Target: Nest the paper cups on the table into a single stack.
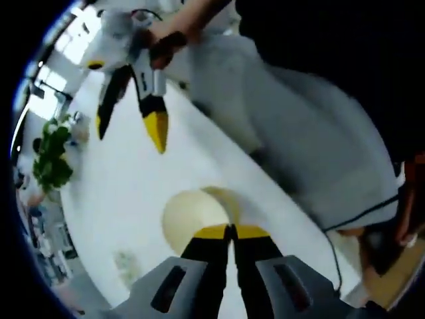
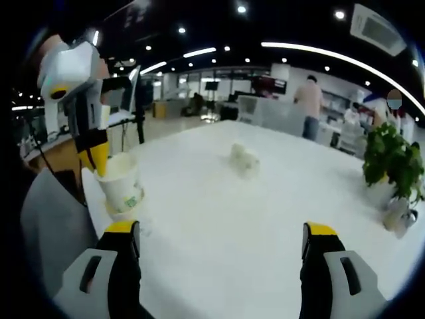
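Left gripper point(image 1: 230, 230), black with yellow tips, has its jaws pinched on the rim of a cream-white paper cup point(image 2: 120, 183) with a small green mark on its side. In the left gripper view the cup point(image 1: 196, 218) sits right at the jaw tips, open mouth toward the camera; inside looks bare, contents cannot be made out. In the right gripper view the cup hangs upright under the left gripper point(image 2: 101, 161), just above the white table point(image 2: 265, 219), ahead-left of the right gripper's own jaws.

Right gripper point(image 2: 220, 232) has jaws spread wide, nothing between them; it also shows in the left gripper view point(image 1: 129, 119), well ahead of the held cup.

Small cluster of white paper cups point(image 2: 244, 157) lies farther out on the table, straight ahead of the right gripper, blurred, count unclear. Potted green plant point(image 2: 390, 163) stands far right of it.
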